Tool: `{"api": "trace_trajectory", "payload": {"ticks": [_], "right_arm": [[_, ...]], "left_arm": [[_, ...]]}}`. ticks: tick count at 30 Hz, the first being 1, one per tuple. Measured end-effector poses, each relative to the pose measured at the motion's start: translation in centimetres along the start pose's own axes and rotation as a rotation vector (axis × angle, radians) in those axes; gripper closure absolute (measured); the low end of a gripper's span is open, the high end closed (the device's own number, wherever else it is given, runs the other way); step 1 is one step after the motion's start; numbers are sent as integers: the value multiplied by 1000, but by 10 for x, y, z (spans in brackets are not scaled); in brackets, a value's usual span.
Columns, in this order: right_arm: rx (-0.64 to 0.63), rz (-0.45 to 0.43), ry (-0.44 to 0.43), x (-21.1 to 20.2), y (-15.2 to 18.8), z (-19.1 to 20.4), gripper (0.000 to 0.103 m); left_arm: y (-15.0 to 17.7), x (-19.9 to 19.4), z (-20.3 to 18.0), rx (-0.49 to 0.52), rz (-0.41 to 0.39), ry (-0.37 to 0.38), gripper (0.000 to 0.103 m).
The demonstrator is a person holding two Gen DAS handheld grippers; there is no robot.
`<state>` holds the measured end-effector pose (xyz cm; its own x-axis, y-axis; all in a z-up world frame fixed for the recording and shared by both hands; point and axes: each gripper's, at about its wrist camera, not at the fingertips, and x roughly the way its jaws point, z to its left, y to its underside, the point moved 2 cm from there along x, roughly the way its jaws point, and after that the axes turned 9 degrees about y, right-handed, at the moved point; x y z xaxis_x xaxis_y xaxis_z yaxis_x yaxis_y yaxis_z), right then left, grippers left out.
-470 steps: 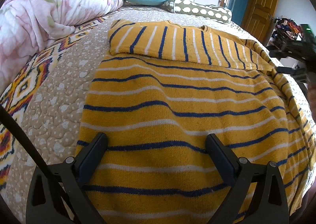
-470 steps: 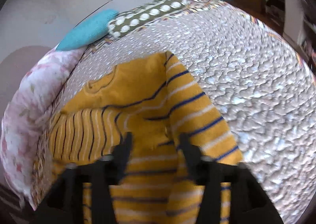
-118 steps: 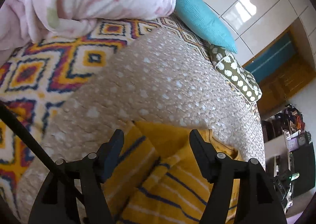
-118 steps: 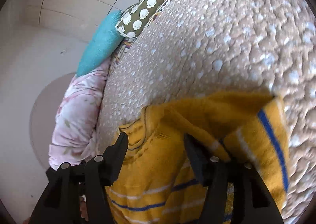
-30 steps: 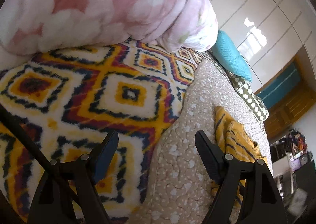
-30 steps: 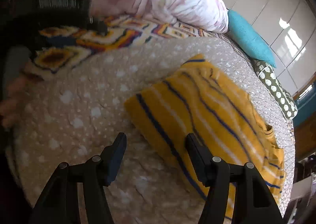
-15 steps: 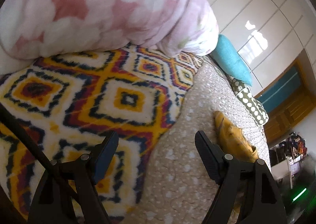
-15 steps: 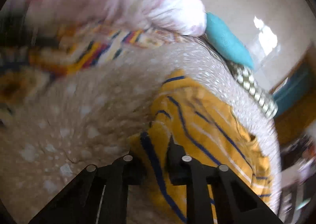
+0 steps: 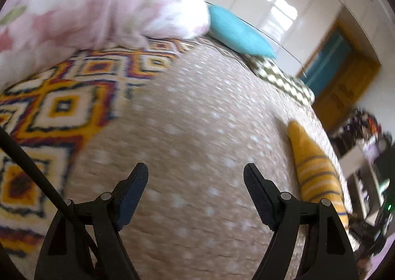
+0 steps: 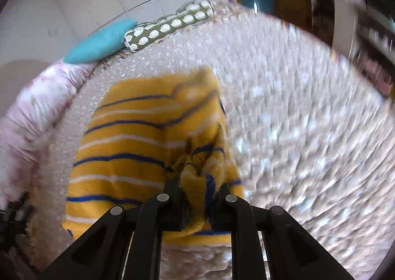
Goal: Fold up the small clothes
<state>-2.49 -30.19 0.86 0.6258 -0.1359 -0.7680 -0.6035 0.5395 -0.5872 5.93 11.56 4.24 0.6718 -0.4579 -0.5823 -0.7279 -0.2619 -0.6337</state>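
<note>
My right gripper (image 10: 197,189), its jaws just closed, pinches a corner of the folded yellow striped sweater (image 10: 148,136) lying on the bed (image 10: 296,131), my left gripper (image 9: 195,188) empty and spread wide, so I should drag it low and steadily to keep the folds from slipping.

Right wrist view: the folded sweater (image 10: 138,146) lies on the bedspread (image 10: 296,131) dead centre, its near edge bunched between the right gripper (image 10: 196,196) fingers at 6 o'clock. Two pillows (image 10: 170,24) line up behind it around 11 to 12, and the duvet (image 10: 29,112) is heaped at 9. Left wrist view: left gripper (image 9: 195,176) hangs over bare bedspread, sweater off at 3 o'clock, patterned blanket (image 9: 61,107) at 9, duvet at 11.
</note>
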Motion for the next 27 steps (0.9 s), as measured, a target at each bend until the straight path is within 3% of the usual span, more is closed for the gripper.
{"api": "trace_trajectory", "payload": {"ticks": [5,12,14,16,20,22,24,26,27], "right_arm": [[-27,-30,-67,-3,1,-2,90],[26,-23,-168,3,7,-30,90],[20,-21,-186,4,7,-35,90],[2,-24,-186,-1,8,-40,89],[1,-55,-170,-21,3,-63,79],[5,-86,-195,-33,-5,-75,72],[4,-108,-223,-38,-16,-81,40],[11,-100,-263,-30,-32,-80,27],[3,-74,-307,-19,-41,-75,26]], "left_arm": [[16,26,-57,42,100,103,25],[37,65,-157,211,194,202,21],[47,82,-175,263,232,167,19],[64,108,-186,334,319,68,18],[63,106,-185,317,356,82,19],[51,91,-183,263,325,178,19],[34,84,-177,188,280,217,16],[22,90,-172,146,275,233,9],[18,97,-170,129,284,250,8]]}}
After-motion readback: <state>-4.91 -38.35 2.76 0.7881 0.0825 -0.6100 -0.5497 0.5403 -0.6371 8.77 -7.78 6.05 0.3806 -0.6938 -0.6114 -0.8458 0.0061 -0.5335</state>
